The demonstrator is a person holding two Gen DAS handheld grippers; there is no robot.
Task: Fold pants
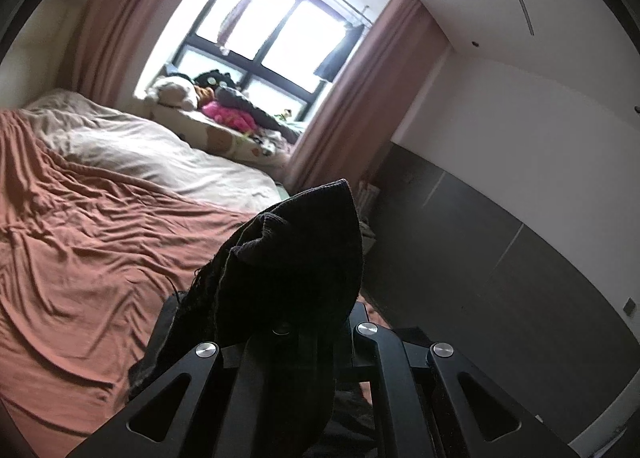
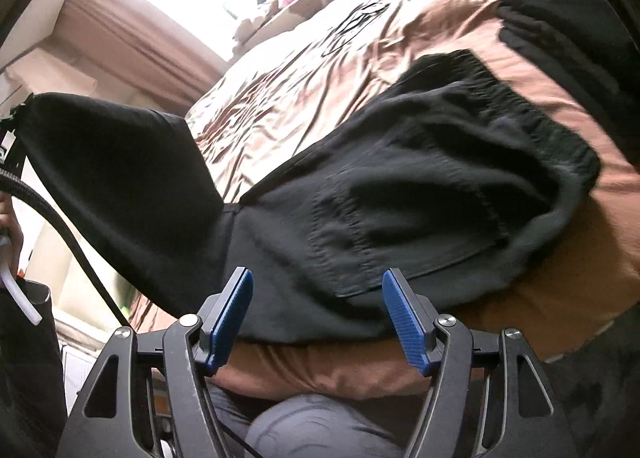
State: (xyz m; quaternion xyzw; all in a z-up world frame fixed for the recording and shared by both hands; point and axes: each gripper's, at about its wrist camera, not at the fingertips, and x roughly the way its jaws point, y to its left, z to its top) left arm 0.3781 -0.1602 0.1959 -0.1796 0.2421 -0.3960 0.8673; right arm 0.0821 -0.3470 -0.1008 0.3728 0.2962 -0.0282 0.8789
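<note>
Black pants (image 2: 400,193) lie on the rust-brown bed sheet (image 2: 304,97), waistband toward the right in the right wrist view. One leg (image 2: 120,177) is lifted up to the left, off the bed. My left gripper (image 1: 288,314) is shut on the black leg end (image 1: 296,250), which bunches over its fingers and hides them. My right gripper (image 2: 316,314) stands open just above the near edge of the pants, blue pads (image 2: 234,314) apart with nothing pinched between them.
The bed (image 1: 80,258) carries a beige duvet (image 1: 152,153) toward the window. A window seat (image 1: 224,117) holds plush toys and clothes. Pink curtains (image 1: 344,113) flank it. Dark wall panels (image 1: 500,258) run to the right. A black cable (image 2: 72,234) and a hand (image 2: 10,225) show at the left.
</note>
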